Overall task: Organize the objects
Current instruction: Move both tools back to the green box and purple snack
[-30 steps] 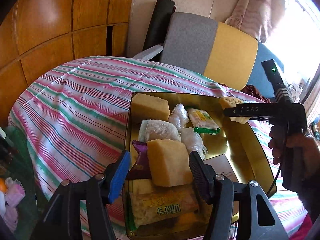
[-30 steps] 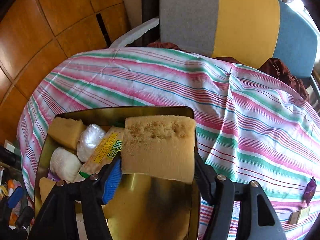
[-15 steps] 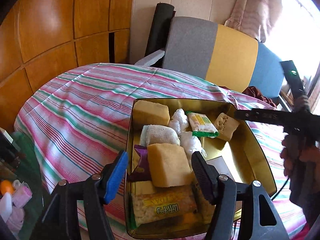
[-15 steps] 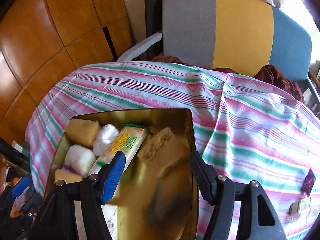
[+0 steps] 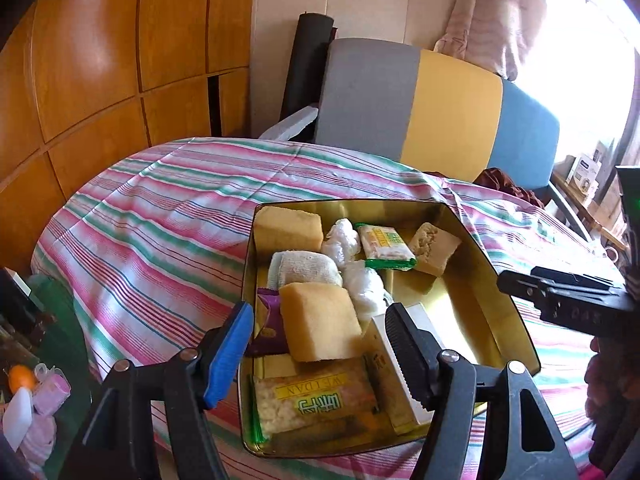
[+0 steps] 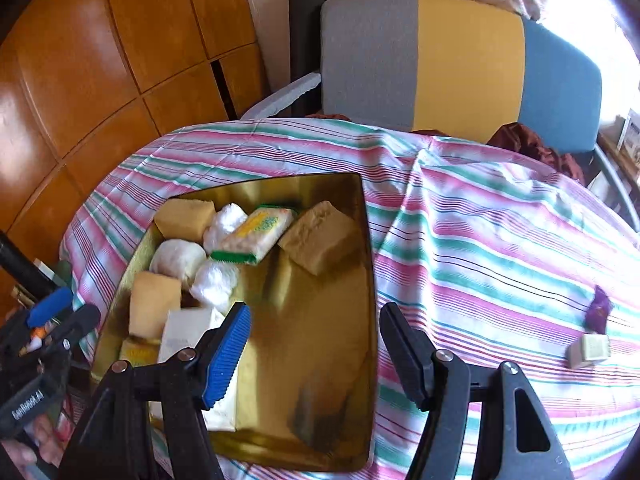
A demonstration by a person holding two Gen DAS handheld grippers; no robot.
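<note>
Still loose on the worktop: a small cream box [image 6: 589, 351] and a purple wrapper [image 6: 599, 309], just beside each other on the striped tablecloth [image 6: 480, 240], well apart from the gold tin [image 6: 362, 264]. Seen only in the right wrist view, lying to the right of the right gripper [image 6: 314, 354] and a little ahead of it, with the tin to its left. Box roughly square, no clear long axis; wrapper stretched away from the camera, upper end farther off. Right gripper plainly the nearer one; jaws held about halfway apart, empty, nothing between them but the tin's bare floor and rim below.

Inside the tin: yellow sponge block [image 5: 320, 322], a tan sponge [image 5: 434, 249] at the far right, white gauze roll [image 5: 304, 268], green-edged snack packet [image 5: 384, 246], larger packet [image 5: 316, 404], white carton [image 5: 400, 364].

Left gripper [image 5: 320, 356] over the tin's near end, jaws opening, framing the yellow block without pressing on it, so holding nothing.

Likely next reach, as a judgement: swing rightward across the cloth with the right gripper, closing across the box's sides.
</note>
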